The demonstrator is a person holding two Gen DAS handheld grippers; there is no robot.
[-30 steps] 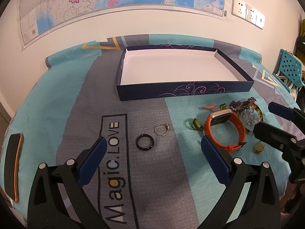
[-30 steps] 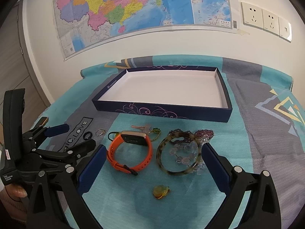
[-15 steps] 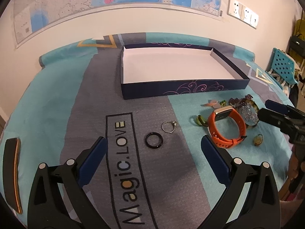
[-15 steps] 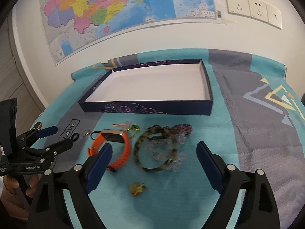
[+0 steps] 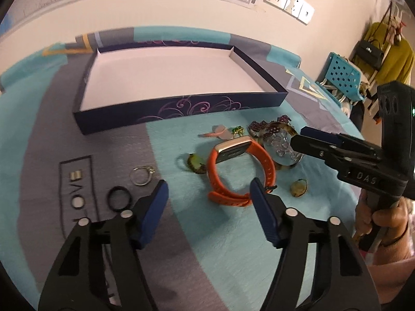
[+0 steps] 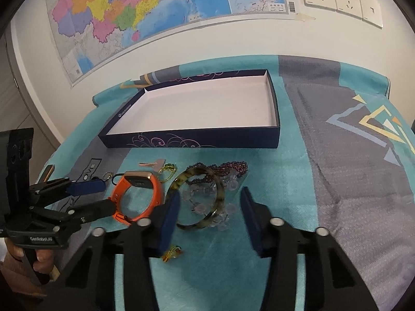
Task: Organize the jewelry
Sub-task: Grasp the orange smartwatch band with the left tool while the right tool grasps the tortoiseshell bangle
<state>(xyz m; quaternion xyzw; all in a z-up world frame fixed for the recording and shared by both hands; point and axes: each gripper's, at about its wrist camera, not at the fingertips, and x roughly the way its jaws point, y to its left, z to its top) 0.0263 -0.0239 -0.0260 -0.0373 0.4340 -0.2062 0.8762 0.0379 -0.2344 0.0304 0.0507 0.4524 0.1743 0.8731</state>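
The left tool (image 5: 207, 191), jaws just narrowing yet apart, hovered over the orange band (image 5: 240, 173). The right tool (image 6: 210, 202), also closing but unclamped, straddled the bangle (image 6: 205, 199); the tray (image 6: 192, 138) lay at 12 o'clock.

A navy box (image 6: 192, 140) with lilac swirl patterning and a white inside sits on a teal and grey cloth (image 6: 324, 181) with yellow and white triangle motifs. An orange watch band (image 6: 153, 194), a mottled tortoiseshell bangle (image 6: 218, 202), dark purple beads (image 6: 233, 167), a black ring (image 5: 118, 197), and a silver ring (image 5: 141, 175) lie there.
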